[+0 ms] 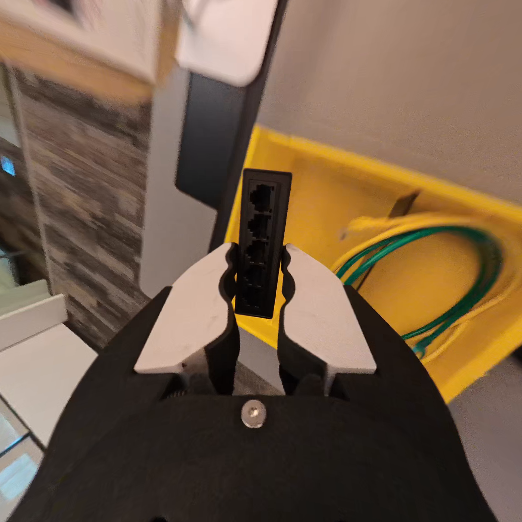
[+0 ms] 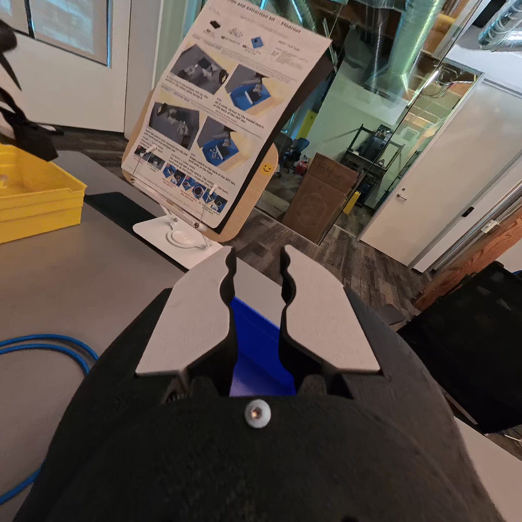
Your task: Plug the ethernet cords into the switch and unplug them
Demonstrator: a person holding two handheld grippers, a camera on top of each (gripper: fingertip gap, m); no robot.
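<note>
In the left wrist view my left gripper point(image 1: 257, 250) is shut on a black ethernet switch point(image 1: 262, 223), held upright with its row of empty ports facing the camera. Behind it a yellow tray point(image 1: 316, 180) holds coiled green point(image 1: 463, 254) and yellow point(image 1: 375, 240) ethernet cords. In the right wrist view my right gripper point(image 2: 256, 251) is open and empty above the grey table point(image 2: 70, 282). A blue cord point(image 2: 56, 347) lies on the table at its left. A blue bin point(image 2: 254, 339) shows between the fingers, below them.
A printed instruction sheet on a white stand point(image 2: 223, 113) stands at the table's far edge. The yellow tray point(image 2: 36, 197) also shows at the far left of the right wrist view, with the left gripper above it. A black mat point(image 2: 121, 209) lies beside it. The floor drops off past the table's right edge. Across from one pair of fingers to the other is roughly 55 cm.
</note>
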